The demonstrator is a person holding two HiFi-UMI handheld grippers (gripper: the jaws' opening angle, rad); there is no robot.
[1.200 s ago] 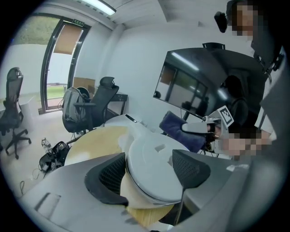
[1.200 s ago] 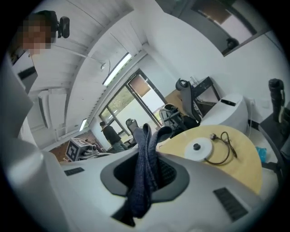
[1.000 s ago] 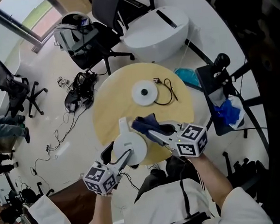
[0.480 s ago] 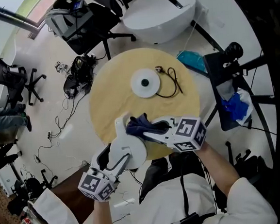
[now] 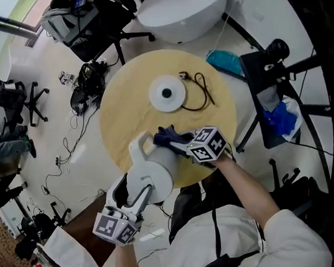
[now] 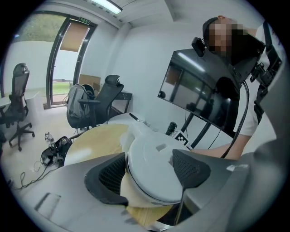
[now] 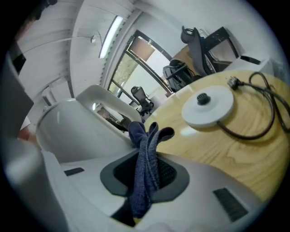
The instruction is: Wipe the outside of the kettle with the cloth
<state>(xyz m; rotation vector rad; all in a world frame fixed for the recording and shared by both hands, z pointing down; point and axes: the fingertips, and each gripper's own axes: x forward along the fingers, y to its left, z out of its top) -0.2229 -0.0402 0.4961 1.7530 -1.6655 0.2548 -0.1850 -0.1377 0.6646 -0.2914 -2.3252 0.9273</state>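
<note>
Two grippers: the left gripper [image 5: 142, 194] and the right gripper [image 5: 179, 148] meet at one kettle at the table's near rim.
Kettle: a white plastic kettle [image 5: 150, 178] with a rounded body sits near the 6 o'clock edge of the round light-wood table [image 5: 118, 111]. Its white loop handle points toward 12 o'clock.
Left jaws: the left gripper [image 6: 149, 170] comes in from 7 o'clock. Its dark ribbed pads [image 6: 106, 174] stand apart on opposite sides of the kettle [image 6: 152, 167] and are clamped on its body.
Right jaws: the right gripper [image 7: 145, 174] comes in from 4 o'clock, closed tight on a dark blue woven cloth [image 7: 145, 154] that is bunched into folds between the pads.
Cloth: in the head view the cloth [image 5: 168, 137] lies at the kettle's 1 o'clock side. Its free folds stick out past the jaws and rest against the kettle's wall [image 7: 77, 131], just beside the handle.
Base: a white round power base [image 5: 167, 93] with a dark centre stands a little toward 12 o'clock from the table's middle, well apart from the kettle.
Cord: a black cord [image 5: 201, 98] loops on the wood at the base's 3 o'clock side.
</note>
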